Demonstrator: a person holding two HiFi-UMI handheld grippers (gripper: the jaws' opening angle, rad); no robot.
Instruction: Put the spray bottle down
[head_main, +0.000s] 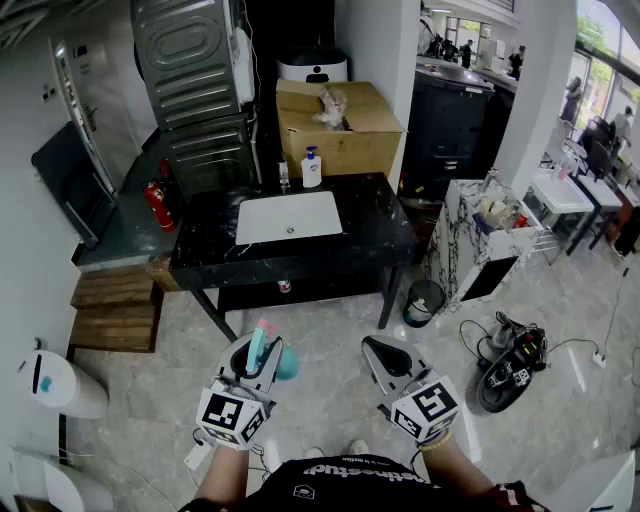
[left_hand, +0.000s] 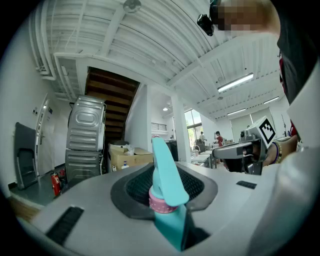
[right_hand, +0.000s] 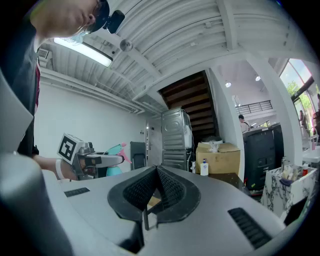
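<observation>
A teal spray bottle (head_main: 277, 358) with a pink collar stands between the jaws of my left gripper (head_main: 258, 362), which is shut on it in front of me, well above the floor. In the left gripper view the bottle's trigger head (left_hand: 163, 167) rises out of the dark pads (left_hand: 135, 187). My right gripper (head_main: 386, 362) is held level beside it, shut, with nothing between its pads (right_hand: 170, 190). The right gripper view shows the left gripper (right_hand: 106, 160) and the bottle (right_hand: 117, 150) off to its left.
Ahead stands a black table (head_main: 375, 225) with a white sink basin (head_main: 290, 216), a soap dispenser (head_main: 311, 168) and a cardboard box (head_main: 340, 125) behind. A dark bin (head_main: 424, 300) and a marble cabinet (head_main: 480, 245) stand to the right. Wooden steps (head_main: 115, 310) and a red extinguisher (head_main: 158, 205) are on the left.
</observation>
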